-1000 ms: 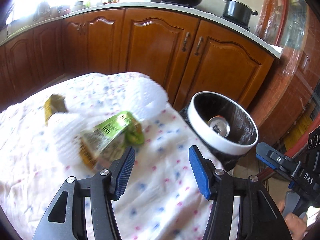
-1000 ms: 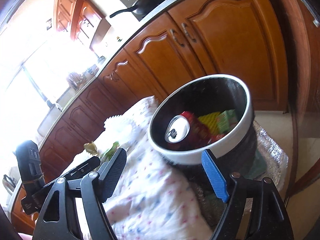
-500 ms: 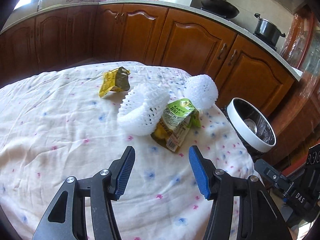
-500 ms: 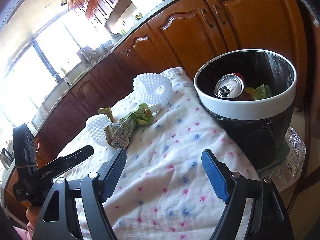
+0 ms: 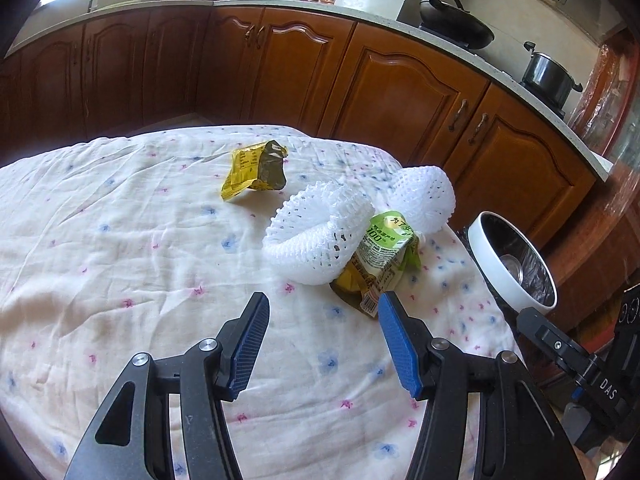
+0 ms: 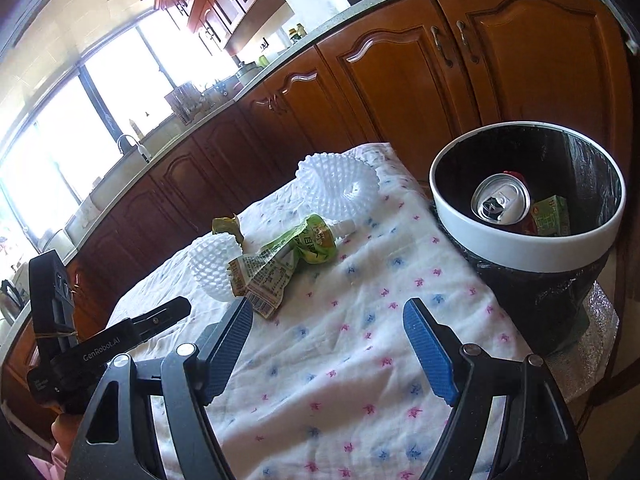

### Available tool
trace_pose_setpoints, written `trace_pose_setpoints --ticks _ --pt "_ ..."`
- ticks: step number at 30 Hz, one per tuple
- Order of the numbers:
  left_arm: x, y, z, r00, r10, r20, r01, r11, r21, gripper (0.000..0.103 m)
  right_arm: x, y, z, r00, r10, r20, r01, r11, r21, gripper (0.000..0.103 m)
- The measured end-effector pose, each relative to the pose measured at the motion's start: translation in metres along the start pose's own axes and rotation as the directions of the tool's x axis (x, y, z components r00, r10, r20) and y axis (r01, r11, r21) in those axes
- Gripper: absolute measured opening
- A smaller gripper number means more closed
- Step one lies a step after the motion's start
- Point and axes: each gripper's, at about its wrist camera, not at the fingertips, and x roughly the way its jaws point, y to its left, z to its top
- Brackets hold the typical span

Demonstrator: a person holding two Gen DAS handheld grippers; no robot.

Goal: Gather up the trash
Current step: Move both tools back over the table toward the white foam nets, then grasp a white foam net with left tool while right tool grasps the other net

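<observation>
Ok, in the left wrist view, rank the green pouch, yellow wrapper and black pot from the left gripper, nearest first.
From the left gripper:
1. Green pouch, just ahead, right of centre.
2. Yellow wrapper, farther back on the cloth.
3. Black pot, far right on the counter.

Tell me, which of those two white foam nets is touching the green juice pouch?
The nearer foam net, lying open like a bowl, overlaps the green pouch. The other net sits behind it by the table's far edge.

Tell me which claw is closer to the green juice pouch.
Left. The left claw hangs open just short of the green juice pouch; the right claw, open too, sits farther back.
</observation>
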Motion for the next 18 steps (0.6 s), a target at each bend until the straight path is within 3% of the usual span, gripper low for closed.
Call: trace_pose_setpoints --ticks 18 --pt "0.039 -0.005 0.031 1.0 0.018 -0.019 -0.017 1.0 0.026 0.055 0.054 0.009 0.06 1.0 -0.015 0.001 0.015 0.999 -0.048 0.08"
